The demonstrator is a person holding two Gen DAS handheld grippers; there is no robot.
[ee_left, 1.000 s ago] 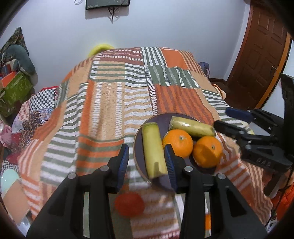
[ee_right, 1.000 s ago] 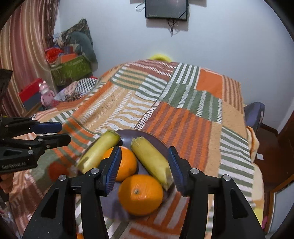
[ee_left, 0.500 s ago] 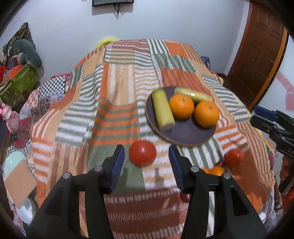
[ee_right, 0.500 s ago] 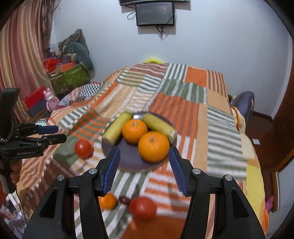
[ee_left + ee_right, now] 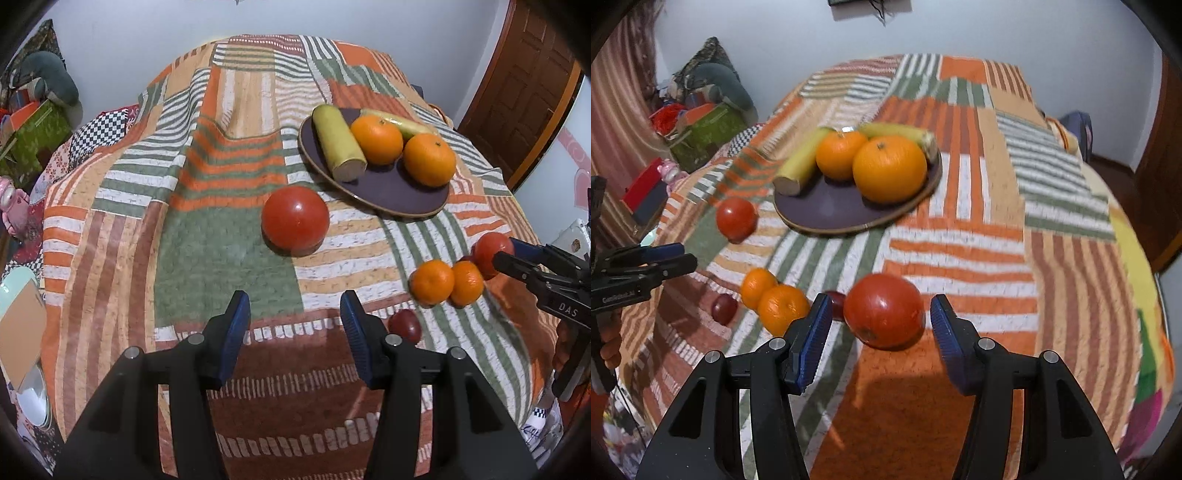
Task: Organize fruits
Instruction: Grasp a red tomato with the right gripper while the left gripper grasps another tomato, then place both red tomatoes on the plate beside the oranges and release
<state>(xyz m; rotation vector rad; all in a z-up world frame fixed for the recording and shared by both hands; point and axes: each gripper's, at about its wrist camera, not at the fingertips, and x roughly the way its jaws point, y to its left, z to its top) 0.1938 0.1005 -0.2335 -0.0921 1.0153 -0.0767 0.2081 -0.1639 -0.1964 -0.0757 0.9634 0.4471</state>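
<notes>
The walls are plain and pale, lit evenly. A brown wooden panel door stands at the right side in the left wrist view. A striped patchwork blanket in orange, green and white covers the bed. At the left a striped curtain hangs, and near it a green box stands with a grey soft toy above it.

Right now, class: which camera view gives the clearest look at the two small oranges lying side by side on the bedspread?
The left wrist view: the two small oranges appear sharp and unobstructed. In the right wrist view they look blurred, and the nearer one is partly hidden behind the right gripper, which is open.
</notes>
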